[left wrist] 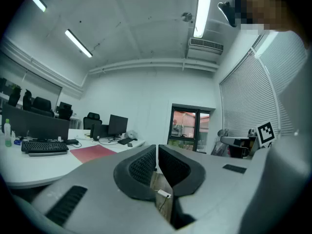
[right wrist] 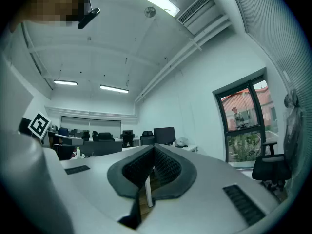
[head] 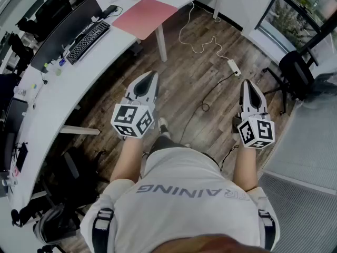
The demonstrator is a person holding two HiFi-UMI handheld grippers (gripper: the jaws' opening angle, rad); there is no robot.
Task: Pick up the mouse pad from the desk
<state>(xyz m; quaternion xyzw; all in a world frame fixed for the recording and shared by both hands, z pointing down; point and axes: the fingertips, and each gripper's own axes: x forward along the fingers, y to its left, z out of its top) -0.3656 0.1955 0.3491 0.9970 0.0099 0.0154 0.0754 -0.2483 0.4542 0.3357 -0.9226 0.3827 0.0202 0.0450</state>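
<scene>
A red mouse pad (head: 145, 17) lies flat on the long white desk (head: 68, 88), at its corner ahead and to the left; the left gripper view shows the same mouse pad (left wrist: 92, 152) at middle left. My left gripper (head: 150, 76) is held level over the wooden floor, short of the desk, jaws shut with nothing between them (left wrist: 157, 152). My right gripper (head: 246, 84) is also level and shut and empty (right wrist: 153, 152), further right over the floor. Both are well away from the pad.
A keyboard (head: 88, 41) and a dark monitor (head: 63, 33) sit on the desk left of the pad. A white desk leg (head: 161, 44) stands ahead. A cable and power strip (head: 233, 67) lie on the floor. A black office chair (head: 295, 75) stands at the right.
</scene>
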